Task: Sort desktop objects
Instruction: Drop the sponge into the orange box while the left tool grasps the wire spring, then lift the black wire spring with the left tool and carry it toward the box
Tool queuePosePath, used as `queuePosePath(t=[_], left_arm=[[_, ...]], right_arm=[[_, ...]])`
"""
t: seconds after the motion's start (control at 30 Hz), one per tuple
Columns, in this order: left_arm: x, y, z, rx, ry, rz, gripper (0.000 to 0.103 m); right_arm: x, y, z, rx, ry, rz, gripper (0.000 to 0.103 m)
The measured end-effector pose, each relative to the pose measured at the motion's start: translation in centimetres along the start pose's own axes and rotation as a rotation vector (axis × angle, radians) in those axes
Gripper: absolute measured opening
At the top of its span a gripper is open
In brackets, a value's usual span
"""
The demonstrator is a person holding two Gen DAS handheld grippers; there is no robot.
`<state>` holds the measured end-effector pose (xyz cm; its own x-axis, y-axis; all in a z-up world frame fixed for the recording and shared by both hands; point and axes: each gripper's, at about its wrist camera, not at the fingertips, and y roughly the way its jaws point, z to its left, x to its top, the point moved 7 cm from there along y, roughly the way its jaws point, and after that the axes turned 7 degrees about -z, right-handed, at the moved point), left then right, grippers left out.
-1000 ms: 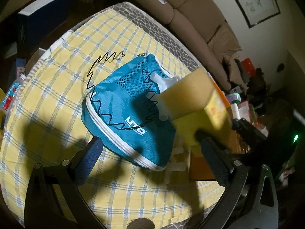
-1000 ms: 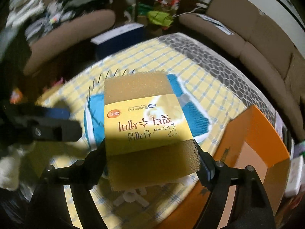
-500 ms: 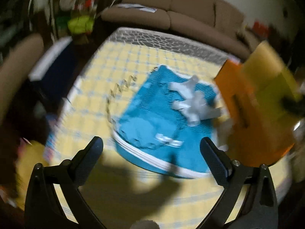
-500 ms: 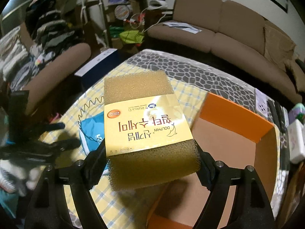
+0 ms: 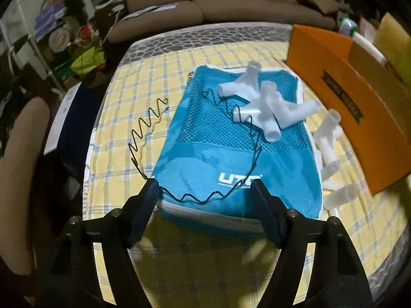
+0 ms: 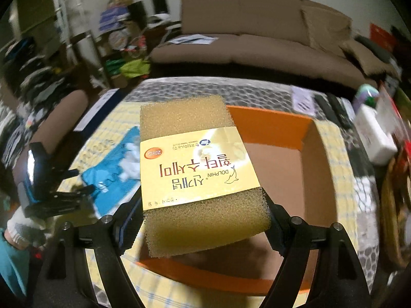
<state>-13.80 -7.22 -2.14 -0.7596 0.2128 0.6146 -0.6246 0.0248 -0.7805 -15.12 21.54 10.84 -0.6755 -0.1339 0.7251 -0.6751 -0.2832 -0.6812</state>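
My right gripper point(image 6: 203, 218) is shut on a yellow sponge point(image 6: 195, 169) with a paper label and holds it above the open orange box point(image 6: 305, 179). In the left wrist view the sponge point(image 5: 393, 41) shows past the orange box point(image 5: 341, 107) at the right edge. My left gripper point(image 5: 205, 200) is open and empty, low over the near edge of a blue mesh bag point(image 5: 231, 154). A black wavy wire point(image 5: 146, 133) lies across the bag and cloth. White plastic pipe joints point(image 5: 264, 105) sit on the bag, and more joints point(image 5: 331, 151) lie beside it.
The table carries a yellow checked cloth point(image 5: 133, 82). A brown sofa point(image 6: 269, 41) stands behind it. A dark blue box point(image 5: 69, 120) sits off the table's left side. Bottles and clutter point(image 6: 372, 133) crowd the right.
My right gripper carried the sponge from over the blue bag to over the orange box. My left gripper swung round and dropped close to the bag's near edge.
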Motion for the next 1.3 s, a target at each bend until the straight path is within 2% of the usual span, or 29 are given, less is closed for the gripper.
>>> queuePosePath(t=[0.13, 0.2, 0.23, 0.3, 0.4, 0.63, 0.93, 1.1, 1.3], left_arm=[[0.0, -0.1, -0.7, 0.121, 0.138, -0.029, 0.078], [-0.3, 0.3, -1.2, 0.168, 0.204, -0.029, 0.078], [-0.5, 0.6, -1.3, 0.185, 0.227, -0.019, 0.077], [-1.1, 1.5, -1.6, 0.21, 0.261, 0.018, 0.054], [-1.2, 1.8, -1.5, 0.214, 0.261, 0.022, 0.055], [-0.7, 0.7, -0.3, 0.149, 0.161, 0.007, 0.054], [1.6, -4.5, 2.0, 0.027, -0.076, -0.127, 0.054], [2.2, -6.0, 3.1, -0.027, -0.162, -0.167, 0.054], [2.9, -7.9, 3.6, -0.085, -0.236, -0.225, 0.054]], right_arm=[[-1.4, 0.6, -3.4, -0.077, 0.107, 0.024, 0.082], [-2.5, 1.0, -5.4, -0.139, 0.169, 0.053, 0.082], [-3.0, 1.1, -6.2, -0.155, 0.195, 0.061, 0.082], [-3.7, 1.4, -7.6, -0.183, 0.234, 0.067, 0.081], [-4.5, 1.8, -8.8, -0.23, 0.243, 0.082, 0.078], [-4.8, 2.2, -8.0, -0.301, 0.148, 0.063, 0.078], [-2.2, -0.7, -7.0, -0.355, 0.09, -0.061, 0.085], [-0.6, -2.3, -6.2, -0.324, 0.122, -0.101, 0.085], [0.4, -2.6, -3.6, -0.18, 0.174, -0.117, 0.085]])
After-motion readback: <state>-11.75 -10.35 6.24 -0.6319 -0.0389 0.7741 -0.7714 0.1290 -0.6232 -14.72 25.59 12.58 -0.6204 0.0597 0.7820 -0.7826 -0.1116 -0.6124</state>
